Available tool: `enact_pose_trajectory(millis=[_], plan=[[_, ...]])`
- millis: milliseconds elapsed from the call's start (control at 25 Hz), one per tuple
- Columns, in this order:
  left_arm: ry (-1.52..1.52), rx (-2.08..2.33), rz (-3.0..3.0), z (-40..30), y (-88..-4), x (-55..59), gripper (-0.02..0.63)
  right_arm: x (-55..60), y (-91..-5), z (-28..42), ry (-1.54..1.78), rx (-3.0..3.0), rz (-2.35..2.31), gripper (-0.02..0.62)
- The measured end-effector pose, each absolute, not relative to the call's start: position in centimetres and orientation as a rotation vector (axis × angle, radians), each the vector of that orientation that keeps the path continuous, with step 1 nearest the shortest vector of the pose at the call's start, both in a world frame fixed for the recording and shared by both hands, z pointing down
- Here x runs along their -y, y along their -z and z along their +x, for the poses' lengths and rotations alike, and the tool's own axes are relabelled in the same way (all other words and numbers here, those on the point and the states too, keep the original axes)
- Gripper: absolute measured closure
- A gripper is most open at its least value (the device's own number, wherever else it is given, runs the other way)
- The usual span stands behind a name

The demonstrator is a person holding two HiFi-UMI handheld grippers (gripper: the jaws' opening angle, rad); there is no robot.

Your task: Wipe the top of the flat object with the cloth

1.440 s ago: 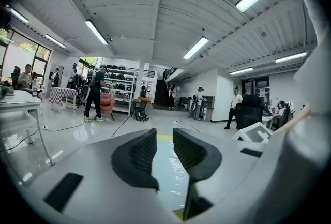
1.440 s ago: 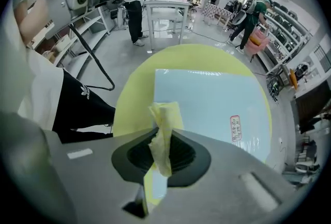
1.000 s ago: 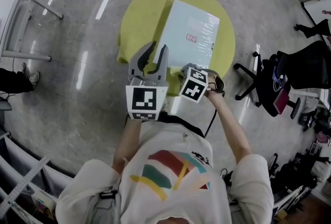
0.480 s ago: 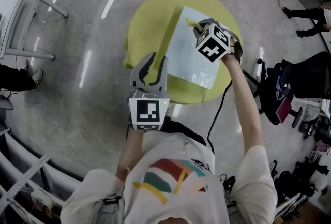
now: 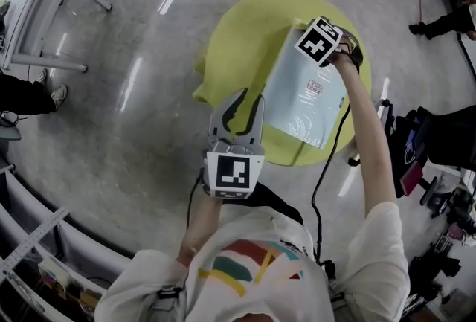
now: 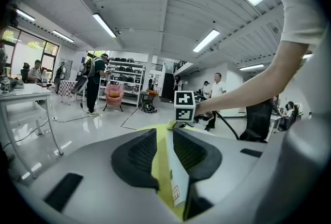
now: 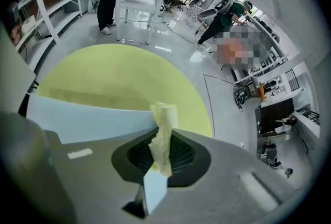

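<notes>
A flat pale-blue box (image 5: 306,94) lies on a round yellow table (image 5: 238,45). My left gripper (image 5: 249,96) sits at the box's near-left corner. In the left gripper view its jaws (image 6: 166,140) are nearly together, and the box's edge (image 6: 176,176) fills the narrow gap. My right gripper (image 7: 160,150) is shut on a crumpled yellow cloth (image 7: 165,124). It reaches over the box's far corner. In the head view its marker cube (image 5: 321,40) hides the jaws and the cloth. The box top (image 7: 88,119) and the table (image 7: 114,73) lie just ahead of the cloth.
A black office chair (image 5: 439,142) stands right of the table, and a cable (image 5: 327,157) hangs under my right arm. A white table frame (image 5: 37,15) and a person's leg (image 5: 30,101) are at far left. More people and shelves (image 6: 116,75) fill the background.
My right gripper has swept with the cloth from the box's near edge across its top to the far corner. The left gripper has stayed at the near-left corner.
</notes>
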State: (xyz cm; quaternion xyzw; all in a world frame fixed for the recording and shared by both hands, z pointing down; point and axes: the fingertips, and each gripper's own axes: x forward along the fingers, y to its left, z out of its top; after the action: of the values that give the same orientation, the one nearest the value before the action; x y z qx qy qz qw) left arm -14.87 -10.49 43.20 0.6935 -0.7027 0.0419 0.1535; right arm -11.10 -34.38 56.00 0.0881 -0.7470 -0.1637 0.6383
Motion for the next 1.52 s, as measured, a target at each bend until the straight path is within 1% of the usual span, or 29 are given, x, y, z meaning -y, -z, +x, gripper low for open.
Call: enact_pose_trajectory(millis=[280, 480, 680, 1080, 1520], plan=[[-0.12, 2.052, 1.922, -17.2, -44.5, 9.7, 0.518, 34.6, -56.6, -11.8, 0.324, 1.708, 0.206, 0.569], [-0.133, 2.051, 1.935, -17.1, -44.2, 9.6, 0.518, 32.3, -56.6, -11.1, 0.254, 1.707, 0.166, 0.569], [-0.112, 2.067, 1.95, -17.4, -43.2, 9.4, 0.518, 27.2, -56.6, -10.9, 0.216, 1.725, 0.084, 0.569], [-0.092, 2.115, 1.939, -17.5, -41.9, 8.7, 0.518, 15.9, -57.0, -9.6, 0.293, 1.717, -0.078, 0.569], [-0.094, 2.171, 1.954, -18.1, -39.7, 7.8, 0.518, 5.9, -57.4, -8.2, 0.269, 1.737, -0.121, 0.569]])
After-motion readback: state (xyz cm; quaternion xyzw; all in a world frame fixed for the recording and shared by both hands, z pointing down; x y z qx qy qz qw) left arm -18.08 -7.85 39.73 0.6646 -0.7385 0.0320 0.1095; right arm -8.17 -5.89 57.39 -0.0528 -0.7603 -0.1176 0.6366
